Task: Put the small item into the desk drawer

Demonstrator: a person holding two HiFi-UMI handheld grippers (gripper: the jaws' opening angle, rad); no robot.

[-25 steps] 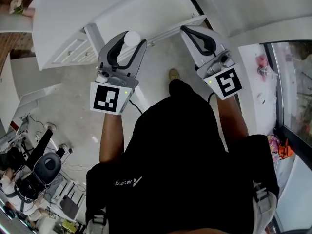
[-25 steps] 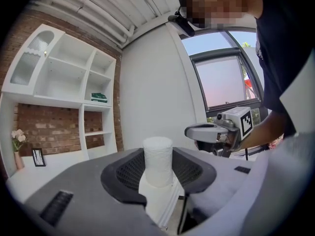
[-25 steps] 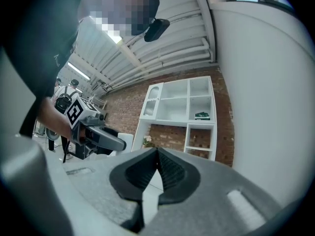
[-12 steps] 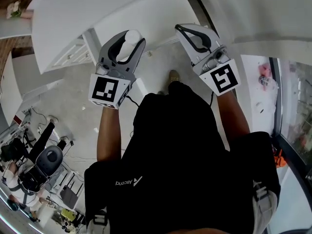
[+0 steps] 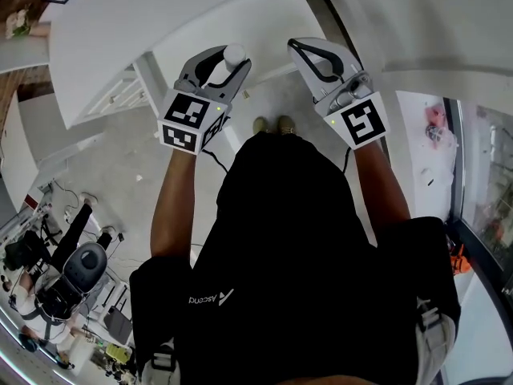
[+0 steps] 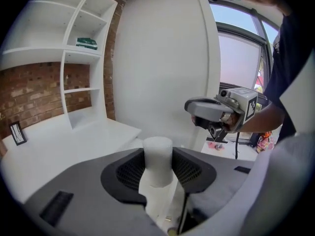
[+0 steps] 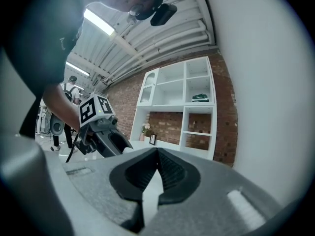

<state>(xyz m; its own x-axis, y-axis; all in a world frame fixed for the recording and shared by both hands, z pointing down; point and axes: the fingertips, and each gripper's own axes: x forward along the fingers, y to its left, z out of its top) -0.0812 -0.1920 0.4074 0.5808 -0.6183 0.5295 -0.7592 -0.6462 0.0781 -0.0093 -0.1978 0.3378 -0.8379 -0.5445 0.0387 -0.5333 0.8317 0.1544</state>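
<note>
Sitting upright between the fingers (image 6: pixel 123 173) of the left gripper (image 6: pixel 158 167), the small white cylinder (image 6: pixel 157 154) has its long axis running straight up across the gap, and its flat top pokes clear above the black pads. The fingers are clamped on its sides, spread wide to take it. From the head view the cylinder (image 5: pixel 233 54) shows as a pale round end at the tip of the left gripper (image 5: pixel 230 58), held out over the floor just short of the desk (image 5: pixel 120 22).

So the carrying hand is the left one, and the item needs only to be brought over a drawer and let go. The panelled drawer fronts (image 5: pixel 120 87) lie to the left, under the desk's edge; I cannot tell whether any is pulled out.

Beside it, the right gripper (image 5: pixel 295 45) hangs level and near, its fingers together on nothing, and looks best placed to pull a drawer. White shelves (image 6: pixel 74 58) stand beyond the desk, and nothing lies in the path.
</note>
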